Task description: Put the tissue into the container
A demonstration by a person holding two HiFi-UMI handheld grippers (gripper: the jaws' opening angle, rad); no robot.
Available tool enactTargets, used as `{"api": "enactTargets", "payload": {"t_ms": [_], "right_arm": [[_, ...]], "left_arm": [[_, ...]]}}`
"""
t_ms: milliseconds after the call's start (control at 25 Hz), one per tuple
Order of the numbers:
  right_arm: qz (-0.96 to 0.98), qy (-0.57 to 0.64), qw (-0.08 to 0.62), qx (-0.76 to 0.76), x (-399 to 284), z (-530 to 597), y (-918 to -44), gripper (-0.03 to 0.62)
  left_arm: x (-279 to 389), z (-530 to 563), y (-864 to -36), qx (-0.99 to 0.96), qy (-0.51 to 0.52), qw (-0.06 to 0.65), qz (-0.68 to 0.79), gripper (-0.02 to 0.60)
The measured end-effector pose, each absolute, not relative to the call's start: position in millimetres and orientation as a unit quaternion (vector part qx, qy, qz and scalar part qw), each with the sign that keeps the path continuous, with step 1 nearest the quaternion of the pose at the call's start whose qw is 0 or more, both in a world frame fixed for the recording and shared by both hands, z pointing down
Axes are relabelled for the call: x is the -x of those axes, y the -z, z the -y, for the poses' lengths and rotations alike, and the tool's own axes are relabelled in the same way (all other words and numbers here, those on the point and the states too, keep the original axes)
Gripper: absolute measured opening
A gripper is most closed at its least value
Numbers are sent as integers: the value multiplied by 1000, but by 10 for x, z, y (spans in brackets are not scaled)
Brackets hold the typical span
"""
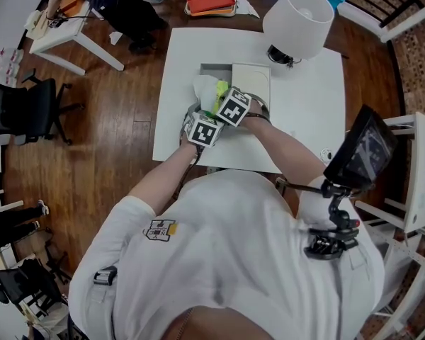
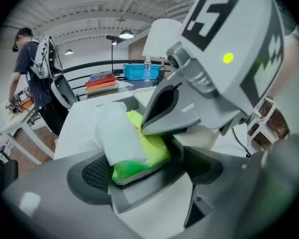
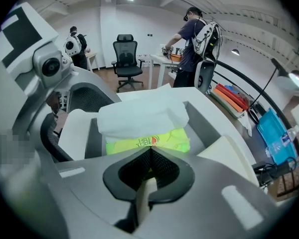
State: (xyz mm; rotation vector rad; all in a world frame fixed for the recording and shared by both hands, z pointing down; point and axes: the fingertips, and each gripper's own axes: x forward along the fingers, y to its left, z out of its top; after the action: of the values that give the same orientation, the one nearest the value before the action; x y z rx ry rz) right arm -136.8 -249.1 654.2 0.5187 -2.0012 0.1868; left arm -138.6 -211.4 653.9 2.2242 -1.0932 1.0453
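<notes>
A green tissue pack (image 1: 220,91) with a white tissue (image 1: 204,89) sticking out of its top sits in the grey container (image 1: 214,69) on the white table (image 1: 304,105). In the left gripper view the pack (image 2: 149,153) lies between the wide-spread jaws of my left gripper (image 2: 147,166). Only the left pad is near it, and there is a gap on the right side. My right gripper (image 3: 149,153) is shut, its tips pinching the pack's (image 3: 144,142) near top edge. The tissue (image 3: 139,116) folds over the pack beyond them.
The container's white lid (image 1: 251,81) lies just right of it. A white lamp (image 1: 297,20) stands at the table's far right. A screen on a mount (image 1: 361,147) hangs by my right side. A person with a backpack (image 3: 194,39) stands beyond the table, near an office chair (image 3: 125,54).
</notes>
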Motion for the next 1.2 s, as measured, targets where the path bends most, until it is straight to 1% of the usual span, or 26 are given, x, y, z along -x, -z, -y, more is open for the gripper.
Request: {"api": "enactTargets", "payload": {"t_ms": [120,240,520,720,920,1080,1200], "right_arm": [[828,-72,512,-216,1372,2476,-6557,0],[827,-68,515,-217,1372,2477,-6553,0],[823,-54,520,-221,1367,2483,-6570,0],[827,-53,512,-225,1369,2482,-6554,0],[844,-60,470,-250,1315,2457,-6392,0],[867,-67,403,-287,1200,2351,-6034,0],[885,-70,342,-309,1065,2141,-5730,0]], "left_arm": [[1392,2033,-6447,-822,-362,217,383,466],[1425,1957,-6427,-834,-339,221,375,488],[1553,1840,-6288,-843,-281,229,397,488],[1602,1770,-6278,-844,-269,227,405,488],[1656,1767,-6156,-846,-248,218,419,488],[1664,1725,-5997,-853,-218,206,427,484],[1658,1626,-5888,-856,-196,199,434,392]]}}
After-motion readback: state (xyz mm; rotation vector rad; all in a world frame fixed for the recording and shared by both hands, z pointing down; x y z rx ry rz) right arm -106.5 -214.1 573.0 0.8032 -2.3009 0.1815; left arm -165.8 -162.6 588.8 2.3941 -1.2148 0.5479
